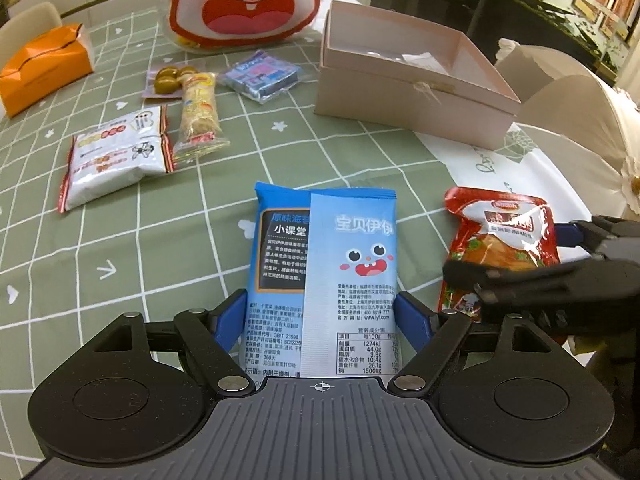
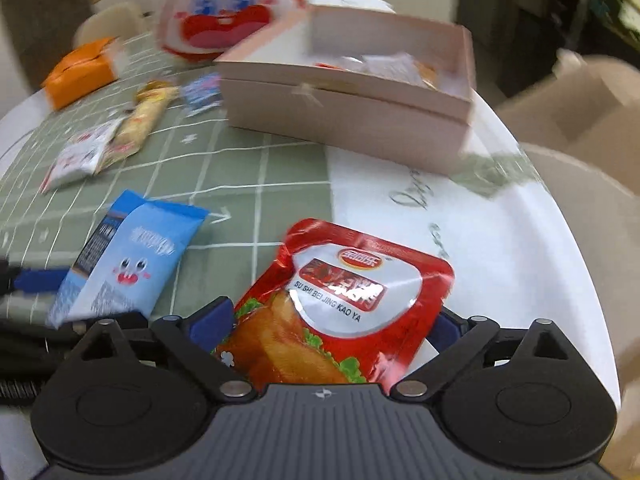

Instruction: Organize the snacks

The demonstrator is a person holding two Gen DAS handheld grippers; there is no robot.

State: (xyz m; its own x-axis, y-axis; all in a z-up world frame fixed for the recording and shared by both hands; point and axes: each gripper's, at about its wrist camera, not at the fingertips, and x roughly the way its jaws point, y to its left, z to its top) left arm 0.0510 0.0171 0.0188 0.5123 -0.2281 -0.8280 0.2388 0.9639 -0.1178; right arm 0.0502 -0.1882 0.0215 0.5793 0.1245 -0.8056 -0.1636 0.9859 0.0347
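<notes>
My left gripper (image 1: 320, 316) is shut on a blue seaweed snack packet (image 1: 324, 276), held above the green checked tablecloth (image 1: 120, 248). My right gripper (image 2: 332, 324) is shut on a red roast-duck pouch (image 2: 344, 304), which also shows at the right of the left wrist view (image 1: 500, 236). The blue packet shows at the left of the right wrist view (image 2: 120, 264). An open pink box (image 1: 408, 76) stands at the far right of the table; in the right wrist view (image 2: 352, 96) it holds a few wrappers.
On the cloth lie a white packet (image 1: 112, 156), a yellow bar (image 1: 198, 114), green candies (image 1: 170, 78) and a blue-purple packet (image 1: 262, 76). A big squirrel-face bag (image 1: 244, 0) stands behind, an orange box (image 1: 40, 68) far left. A cream chair (image 1: 576, 120) is right.
</notes>
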